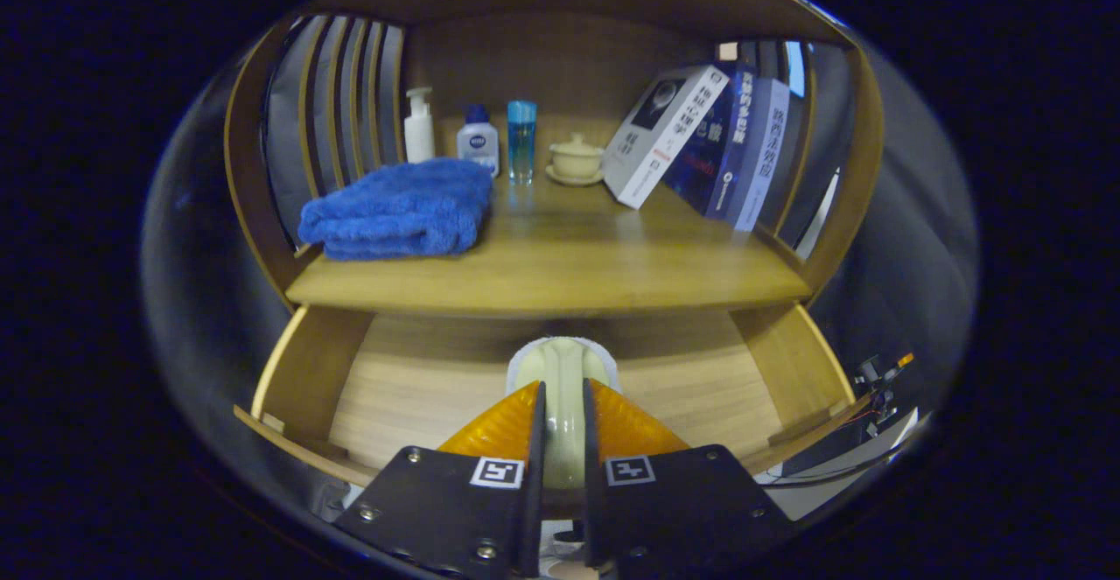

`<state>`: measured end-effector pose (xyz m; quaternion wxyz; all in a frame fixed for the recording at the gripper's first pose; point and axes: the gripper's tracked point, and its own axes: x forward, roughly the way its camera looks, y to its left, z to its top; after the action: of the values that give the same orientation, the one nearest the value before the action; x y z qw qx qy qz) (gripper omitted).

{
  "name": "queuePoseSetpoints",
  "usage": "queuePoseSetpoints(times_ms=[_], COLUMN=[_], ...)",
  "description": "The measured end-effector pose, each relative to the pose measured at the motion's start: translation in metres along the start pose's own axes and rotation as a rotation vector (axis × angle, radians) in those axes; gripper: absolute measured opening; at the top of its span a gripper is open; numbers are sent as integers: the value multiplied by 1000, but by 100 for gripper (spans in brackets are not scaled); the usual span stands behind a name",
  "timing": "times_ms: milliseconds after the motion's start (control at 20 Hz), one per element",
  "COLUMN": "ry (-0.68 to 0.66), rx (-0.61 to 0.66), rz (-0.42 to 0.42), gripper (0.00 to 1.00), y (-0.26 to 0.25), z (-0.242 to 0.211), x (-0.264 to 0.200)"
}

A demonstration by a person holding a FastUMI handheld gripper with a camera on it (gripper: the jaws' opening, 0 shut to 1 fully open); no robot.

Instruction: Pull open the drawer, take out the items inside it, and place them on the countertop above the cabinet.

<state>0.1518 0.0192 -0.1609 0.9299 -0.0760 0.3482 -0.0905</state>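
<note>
The wooden drawer (308, 361) stands pulled open below the countertop (569, 261). Its bare floor shows on both sides of my fingers. My gripper (562, 392) is over the drawer, and its orange fingers (503, 427) are shut on a pale cream glossy item (562, 359). The item sticks out just ahead of the fingertips, with its far end near the countertop's front edge. I cannot tell what kind of item it is, and its lower part is hidden between the fingers.
On the countertop a folded blue towel (398, 210) lies at the left. Behind it stand a white pump bottle (419, 125), a small white bottle (479, 141) and a blue bottle (521, 138). A lidded cream cup (576, 160) and leaning books (700, 138) are at the right.
</note>
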Motion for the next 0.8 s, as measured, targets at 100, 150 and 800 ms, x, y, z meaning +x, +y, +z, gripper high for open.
queuePoseSetpoints(times_ms=[100,150,800], ry=[-36,-53,-47], rx=[-6,-10,-12], rz=[-15,-19,22], gripper=[20,20,1], y=[-5,-8,3], z=[15,23,41], x=[-10,-13,22])
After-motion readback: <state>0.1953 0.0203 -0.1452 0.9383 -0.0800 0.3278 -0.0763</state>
